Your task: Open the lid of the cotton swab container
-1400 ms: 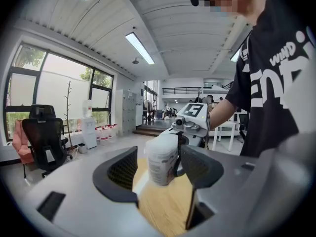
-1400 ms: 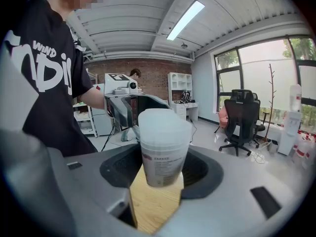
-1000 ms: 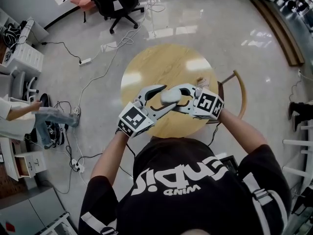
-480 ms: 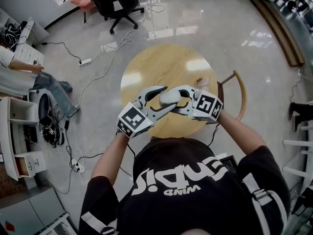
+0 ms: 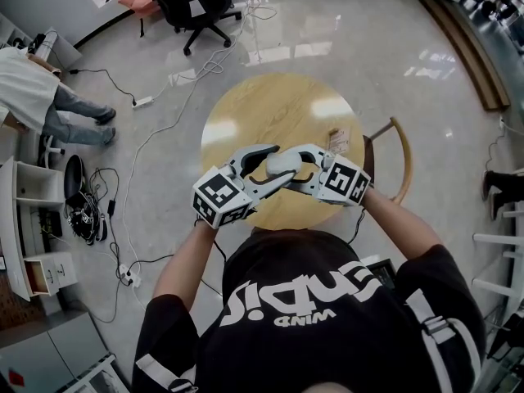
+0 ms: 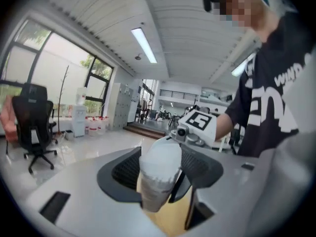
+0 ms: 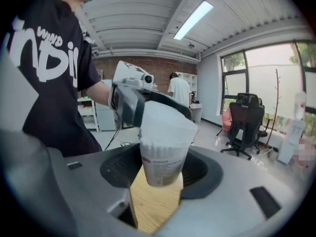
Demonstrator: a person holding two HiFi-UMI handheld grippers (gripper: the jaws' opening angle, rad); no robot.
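Container (image 7: 159, 158): clamped in right gripper (image 7: 159, 169), held over table (image 5: 278, 105). Lid (image 7: 165, 125): pinched by left gripper (image 6: 160, 169), apparently still seated. Pulling it off remains.

place: open office or lab workspace | 11 o'clock: black swivel chair (image 5: 192, 6) | 10 o'clock: power strip (image 5: 143, 102) with trailing cables | 8 o'clock: white drawer unit (image 5: 37, 273) | overhead: strip light (image 6: 144, 44) | wall: large windows (image 6: 54, 68)

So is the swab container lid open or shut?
Shut: the white lid sits flush atop the cotton swab container, no gap showing.
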